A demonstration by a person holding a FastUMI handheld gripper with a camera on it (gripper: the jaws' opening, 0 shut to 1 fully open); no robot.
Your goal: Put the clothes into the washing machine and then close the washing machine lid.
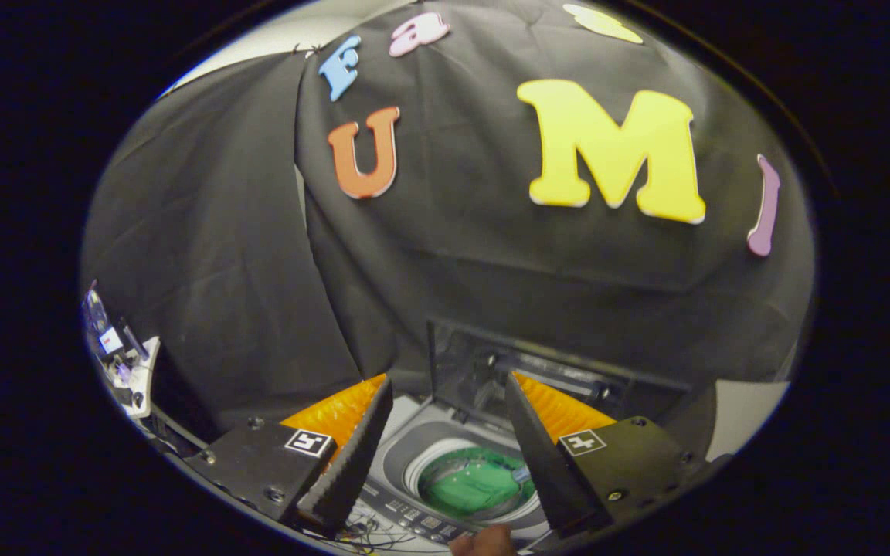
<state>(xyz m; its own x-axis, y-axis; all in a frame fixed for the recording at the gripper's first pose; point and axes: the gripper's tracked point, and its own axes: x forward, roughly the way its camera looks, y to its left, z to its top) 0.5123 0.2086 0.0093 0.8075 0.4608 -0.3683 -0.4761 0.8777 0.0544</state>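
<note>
Washing machine (445,463): top-loader, sits below and between your fingers, its round drum mouth facing straight up.
Lid (491,363): raised, standing upright at the machine's back edge, against the booth's black cloth wall.
Green garment (476,483): lies bunched inside the drum, no clear long axis.
Control panel (414,525): runs along the machine's near edge.
Your gripper (449,401): fingers spread wide apart, released, holding nothing and touching nothing.
A hand (484,542): rests near the panel.

The tongs (449,394) gape empty above the washing machine (414,452), green clothes (476,483) in its drum, lid (484,363) raised
</note>
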